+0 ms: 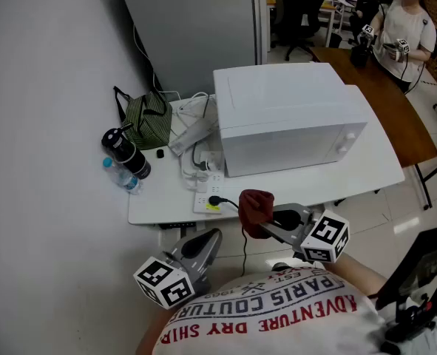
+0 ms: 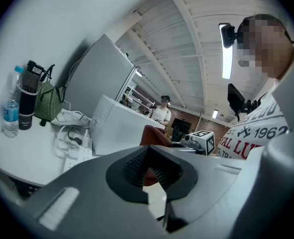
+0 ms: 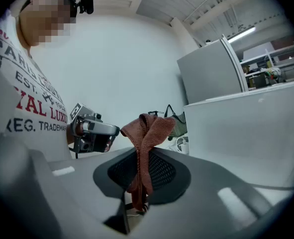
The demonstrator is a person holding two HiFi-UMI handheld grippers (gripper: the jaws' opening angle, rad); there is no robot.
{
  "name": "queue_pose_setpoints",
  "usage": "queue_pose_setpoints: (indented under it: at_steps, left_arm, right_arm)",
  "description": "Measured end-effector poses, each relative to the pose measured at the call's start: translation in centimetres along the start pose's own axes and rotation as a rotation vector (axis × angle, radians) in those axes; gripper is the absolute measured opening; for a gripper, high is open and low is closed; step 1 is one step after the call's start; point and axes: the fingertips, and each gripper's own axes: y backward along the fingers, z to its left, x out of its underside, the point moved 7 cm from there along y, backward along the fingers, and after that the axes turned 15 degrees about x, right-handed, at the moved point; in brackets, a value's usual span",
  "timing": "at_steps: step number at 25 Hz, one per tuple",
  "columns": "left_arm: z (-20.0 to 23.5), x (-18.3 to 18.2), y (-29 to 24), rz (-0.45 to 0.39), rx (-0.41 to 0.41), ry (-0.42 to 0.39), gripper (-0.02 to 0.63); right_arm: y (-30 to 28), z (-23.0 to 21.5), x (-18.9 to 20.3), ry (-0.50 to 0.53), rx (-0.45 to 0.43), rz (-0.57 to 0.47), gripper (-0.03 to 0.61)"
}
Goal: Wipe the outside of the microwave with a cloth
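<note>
At the bottom of the head view, the left gripper (image 1: 214,237) is pointing up toward the table with its 2 jaws drawn together on nothing. Just right of it, the right gripper (image 1: 268,224) is clamping the reddish-brown cloth (image 1: 255,205), which is bunching above the jaw tips. The right gripper view confirms this: the fabric is running down between the 2 pads and hanging below them. Both tools are hovering short of the white table (image 1: 163,211), clear of everything on it.

Beyond them, near the table's front edge, a power strip (image 1: 211,196) is lying with a black plug in it and cables are trailing behind it. The white microwave (image 1: 288,120) is sitting at centre frame, door shut, not touched by the cloth. To its left, 2 bottles (image 1: 126,161) and a green striped bag (image 1: 148,120) are standing by the wall. A person (image 1: 407,21) is sitting at the upper right.

Wiping seems not yet begun; the cloth is only being brought in. The next move likely calls for lifting the bunch onto a microwave face and pressing fabric, not jaw tips, against it, while avoiding the cables.
</note>
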Motion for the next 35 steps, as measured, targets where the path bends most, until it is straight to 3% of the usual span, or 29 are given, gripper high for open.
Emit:
queue_pose_setpoints:
  at_steps: [3,8,17,23,29,35]
  left_arm:
    - [0.5,-0.2,0.8,0.000,-0.046,0.008,0.006]
    - [0.8,-0.2,2.1,-0.030,-0.142,0.026,0.006]
    - [0.2,0.5,3.3,-0.060,-0.308,0.072,0.006]
    - [-0.6,0.5,3.5,-0.094,-0.386,0.078,0.006]
    - [-0.9,0.4,2.3,-0.096,-0.403,0.082,0.006]
    - [-0.4,-0.2,-1.0,-0.065,-0.347,0.075,0.006]
  right_arm:
    - [-1.6,-0.6,-0.1,0.024,-0.003,0.010,0.043]
    - [-5.1,-2.8,1.0,0.154,-0.011,0.038,0.043]
    - [-12.4,-7.6,4.6,0.226,0.037,0.091,0.043]
    - [-15.5,-9.1,5.3,0.330,0.048,0.107,0.043]
    - [-16.2,-11.5,5.5,0.329,0.108,0.124,0.043]
    - [-13.8,-14.1,6.2,0.300,0.170,0.130,0.043]
